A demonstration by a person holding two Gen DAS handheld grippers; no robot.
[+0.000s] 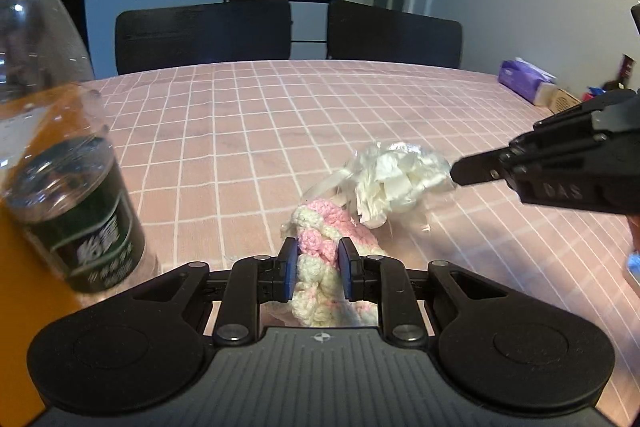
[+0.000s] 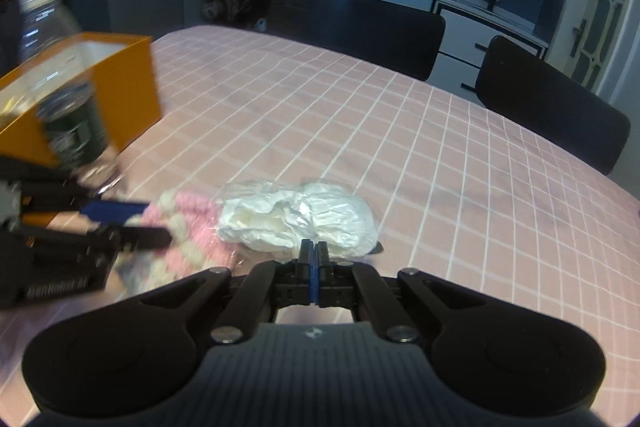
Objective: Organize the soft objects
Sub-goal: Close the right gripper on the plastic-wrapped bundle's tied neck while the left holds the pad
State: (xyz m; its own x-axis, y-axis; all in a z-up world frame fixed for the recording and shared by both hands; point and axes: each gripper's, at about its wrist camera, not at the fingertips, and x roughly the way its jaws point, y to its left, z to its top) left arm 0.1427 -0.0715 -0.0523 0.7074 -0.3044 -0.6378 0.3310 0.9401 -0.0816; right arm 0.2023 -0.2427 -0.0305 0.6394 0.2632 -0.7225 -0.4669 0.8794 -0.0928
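A pink and cream crocheted piece [image 1: 320,247] lies on the pink checked tablecloth [image 1: 248,131], and my left gripper [image 1: 318,257] is shut on it, its blue pads pressing both sides. In the right wrist view the same crocheted piece [image 2: 188,227] shows with the left gripper [image 2: 132,223] on it. Just beyond it sits a white crumpled bundle in clear plastic [image 1: 396,179]. My right gripper [image 2: 314,251] is shut, its tips pinching the near edge of the white bundle [image 2: 304,215]. From the left view, the right gripper [image 1: 458,174] touches the bundle's right side.
A clear water bottle with a dark green label [image 1: 60,147] stands close on the left, in front of an open orange box [image 2: 120,75]. A purple tissue pack [image 1: 524,83] lies at the table's far right edge. Two dark chairs [image 1: 204,35] stand behind the table.
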